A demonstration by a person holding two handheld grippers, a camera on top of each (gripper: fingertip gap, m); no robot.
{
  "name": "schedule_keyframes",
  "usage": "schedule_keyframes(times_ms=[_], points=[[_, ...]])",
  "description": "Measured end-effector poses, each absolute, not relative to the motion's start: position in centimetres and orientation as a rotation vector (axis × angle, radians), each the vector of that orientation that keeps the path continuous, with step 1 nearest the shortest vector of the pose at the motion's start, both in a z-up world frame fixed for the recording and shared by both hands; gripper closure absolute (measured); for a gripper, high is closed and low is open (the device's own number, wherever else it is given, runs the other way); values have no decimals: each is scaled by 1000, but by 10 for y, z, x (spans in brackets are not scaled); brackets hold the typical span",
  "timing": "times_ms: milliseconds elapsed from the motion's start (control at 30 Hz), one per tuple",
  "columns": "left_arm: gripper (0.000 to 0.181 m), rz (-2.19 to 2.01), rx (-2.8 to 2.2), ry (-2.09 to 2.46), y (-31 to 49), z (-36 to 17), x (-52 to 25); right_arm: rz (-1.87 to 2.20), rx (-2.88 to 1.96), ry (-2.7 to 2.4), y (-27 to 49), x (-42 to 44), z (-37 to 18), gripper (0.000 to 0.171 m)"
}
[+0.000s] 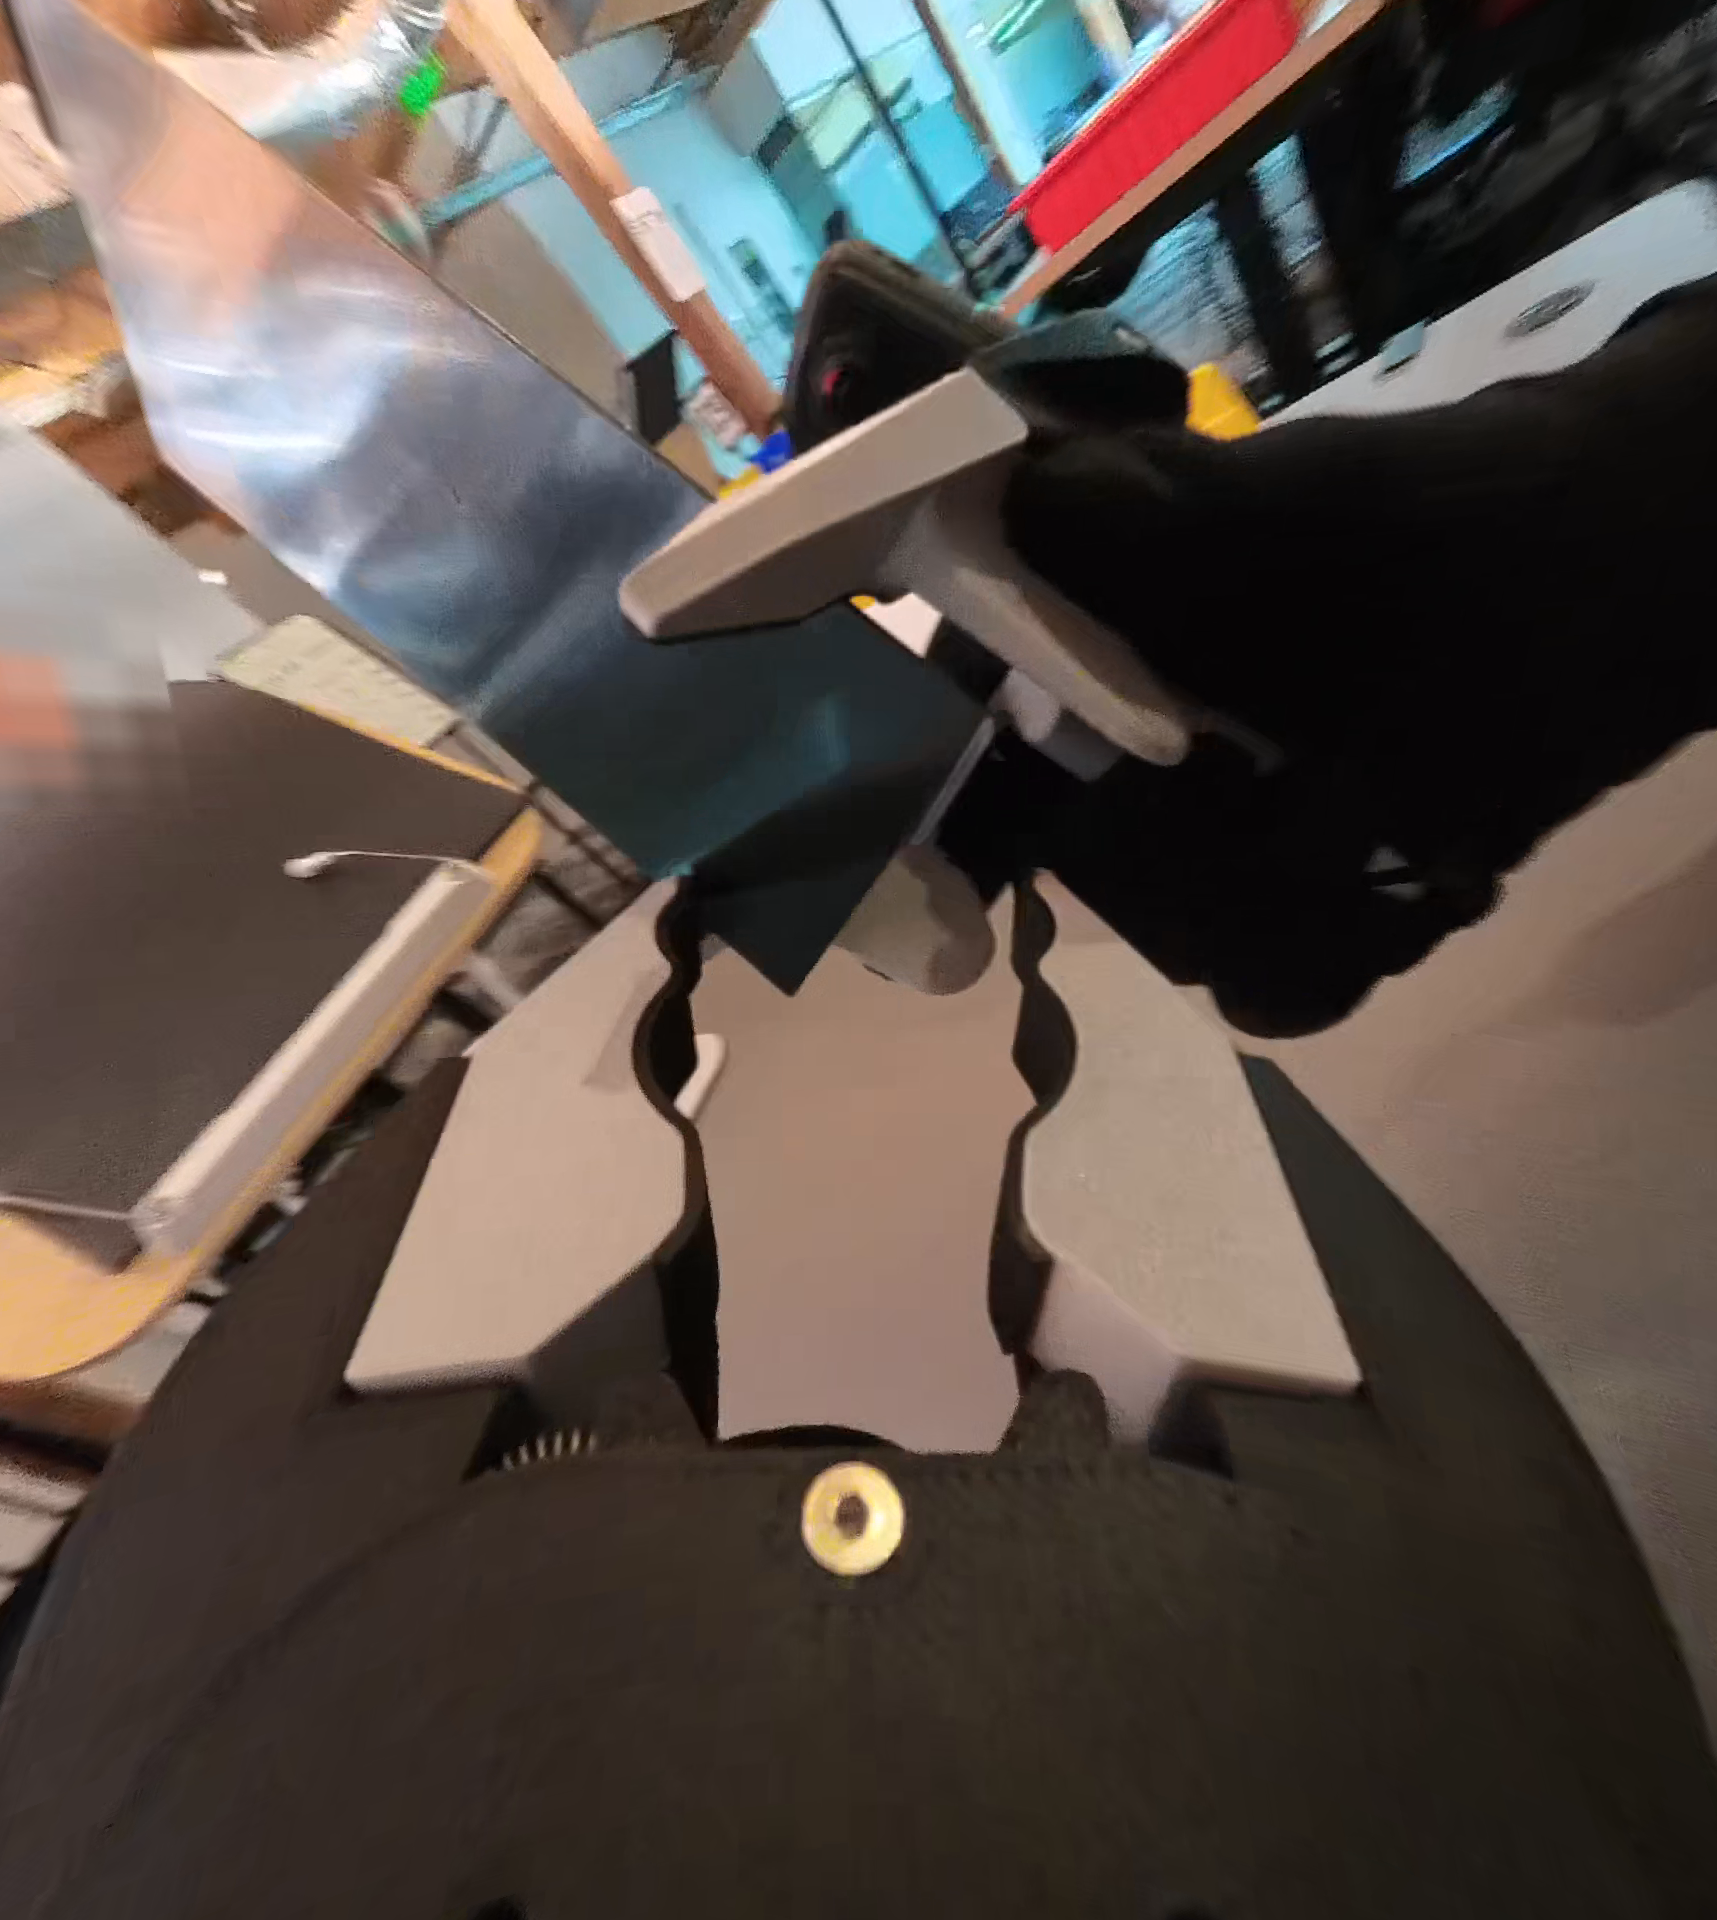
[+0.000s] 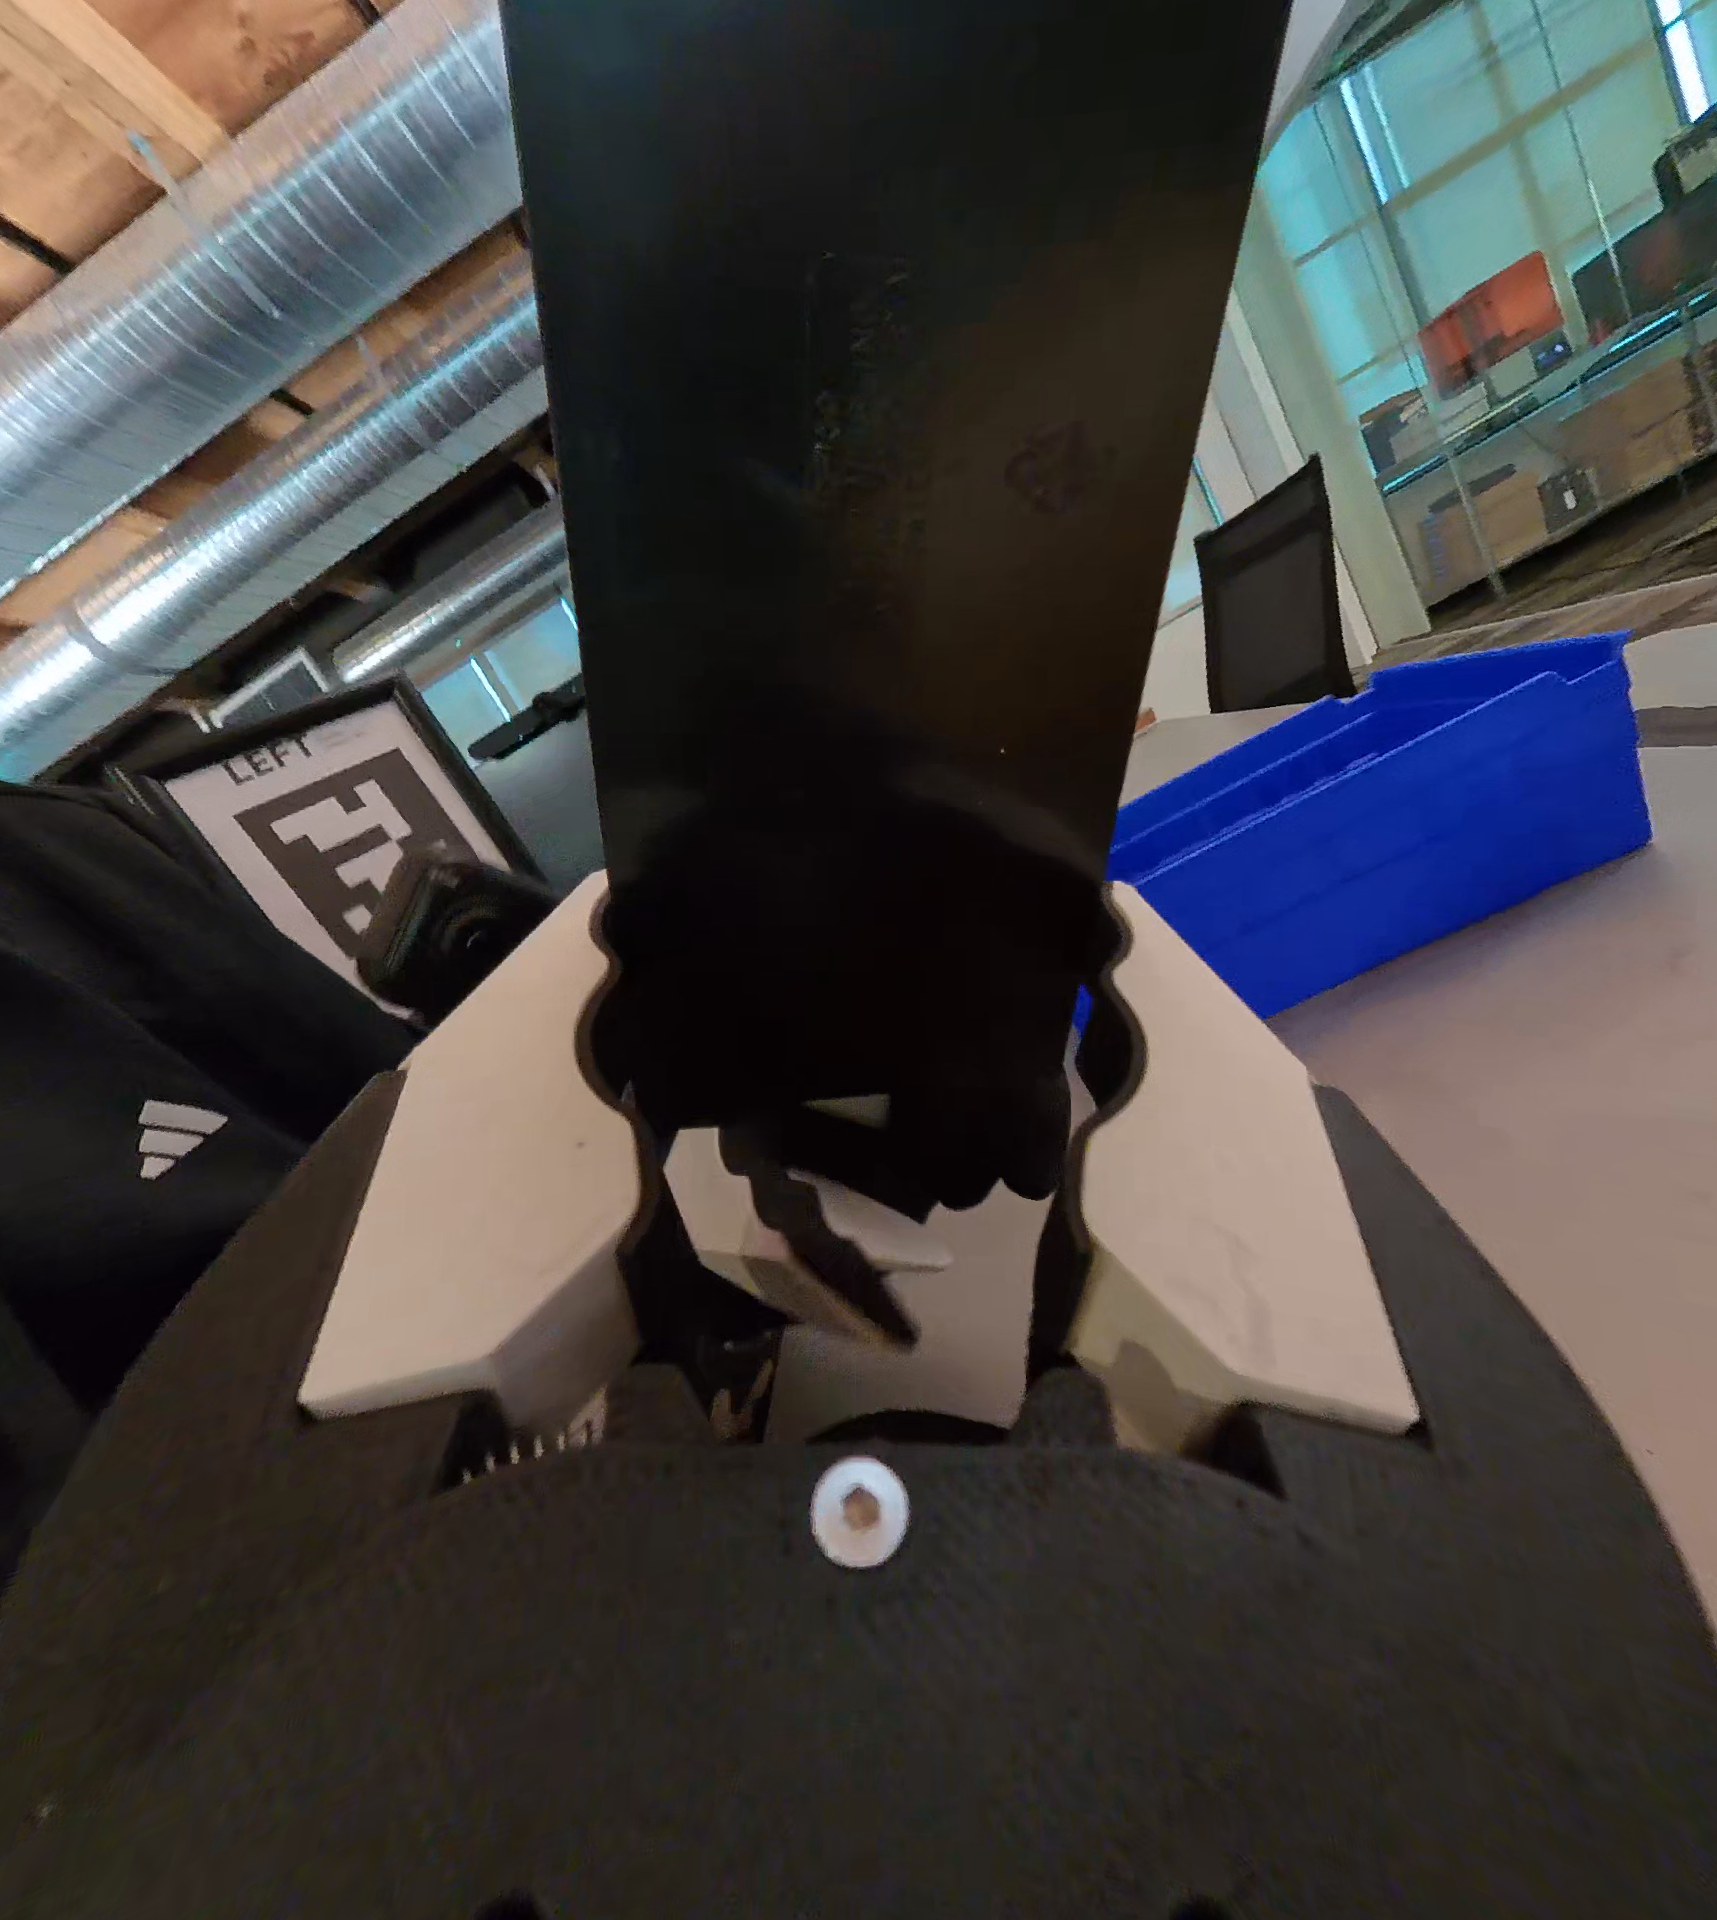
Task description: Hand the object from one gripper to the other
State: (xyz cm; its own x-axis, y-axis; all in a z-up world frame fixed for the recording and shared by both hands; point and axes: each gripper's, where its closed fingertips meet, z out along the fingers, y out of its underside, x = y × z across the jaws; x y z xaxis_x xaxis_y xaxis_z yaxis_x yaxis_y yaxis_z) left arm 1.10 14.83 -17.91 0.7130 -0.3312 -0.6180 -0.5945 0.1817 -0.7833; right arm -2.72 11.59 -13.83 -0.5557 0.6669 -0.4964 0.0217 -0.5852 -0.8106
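A long, flat, dark glossy panel [image 1: 397, 488] runs from the upper left down to the centre of the left wrist view. My right gripper [image 1: 797, 774], held by a black-gloved hand [image 1: 1353, 644], clamps the panel near its lower end. In the right wrist view the panel [image 2: 885, 416] stands upright between my right gripper's [image 2: 859, 925] fingers and fills the gap edge to edge. My left gripper [image 1: 849, 914] is open, with the panel's lower corner [image 1: 781, 935] between its tips. One of the left fingers [image 2: 812, 1242] shows below the panel.
A blue bin [image 2: 1405, 821] sits on the grey table [image 2: 1560, 1195] to the right. A black-and-white marker board [image 2: 345, 821] and a person's black jacket [image 2: 54, 1039] are at the left. A red bin [image 1: 1145, 135] is far back, and a dark-matted desk [image 1: 158, 883] at the left.
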Motion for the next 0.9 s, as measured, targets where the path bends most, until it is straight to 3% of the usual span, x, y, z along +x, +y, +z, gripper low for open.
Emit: schedule_keyframes(times_ms=[400, 567, 667, 733, 900], points=[[179, 554, -1342, 776, 150, -161, -4, 2344, -1246, -914, 116, -32, -142, 86], [181, 523, -1380, 802, 150, -160, -6, 2334, -1258, -913, 117, -33, -142, 85], [181, 444, -1435, 762, 150, -153, -16, 2252, -1297, -994, 113, -35, -150, 66], [181, 337, -1517, 730, 151, -150, -28, 2168, -1313, -1063, 111, -32, -159, 63], [181, -126, -1711, 527, 147, -143, -49, 1466, -1300, -1351, 129, -25, -198, 66]])
